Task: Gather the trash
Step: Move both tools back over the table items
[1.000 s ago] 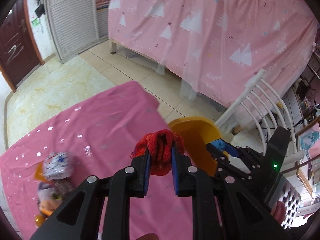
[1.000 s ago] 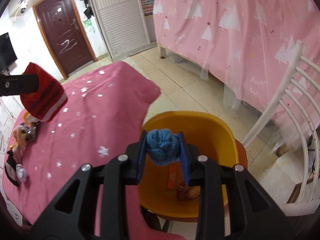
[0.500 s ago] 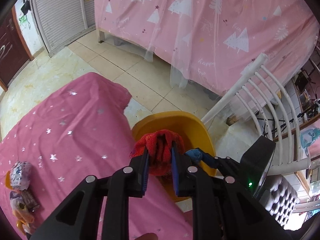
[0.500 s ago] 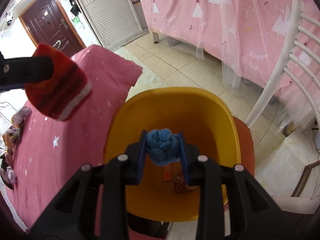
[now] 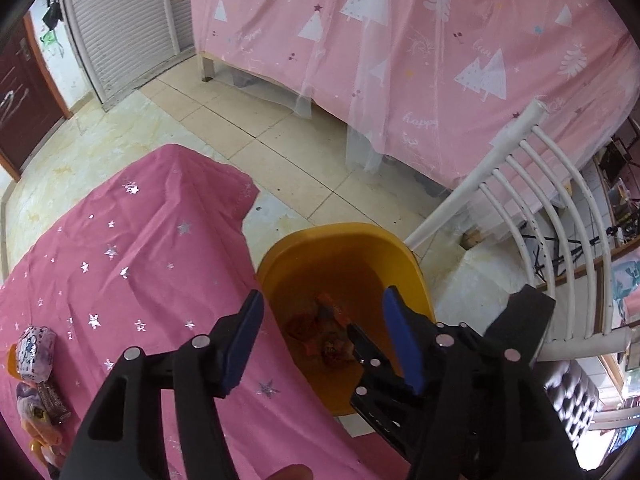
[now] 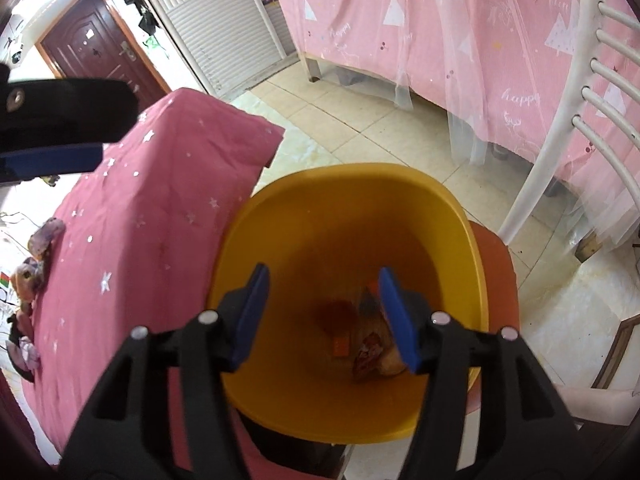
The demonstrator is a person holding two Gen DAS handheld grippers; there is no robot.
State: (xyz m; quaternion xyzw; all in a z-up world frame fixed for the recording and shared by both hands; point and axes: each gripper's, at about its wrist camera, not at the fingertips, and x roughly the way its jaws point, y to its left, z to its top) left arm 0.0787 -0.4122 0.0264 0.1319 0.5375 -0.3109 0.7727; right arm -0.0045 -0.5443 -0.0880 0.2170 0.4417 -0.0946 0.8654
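Note:
A yellow bin stands beside the pink star-print table, and it also shows in the left wrist view. My left gripper is open and empty above the bin's near rim. My right gripper is open and empty right over the bin's mouth. Dropped trash lies at the bin's bottom, red and orange scraps, also seen in the left wrist view. More wrappers lie at the table's left edge.
The pink tablecloth covers the table on the left. A white slatted chair stands right of the bin. A bed with a pink tree-print cover is behind. The bin sits on an orange-red stool.
Both grippers have opened. The red knit piece left my left gripper and the blue knit ball left my right gripper; both moved in over the bin.

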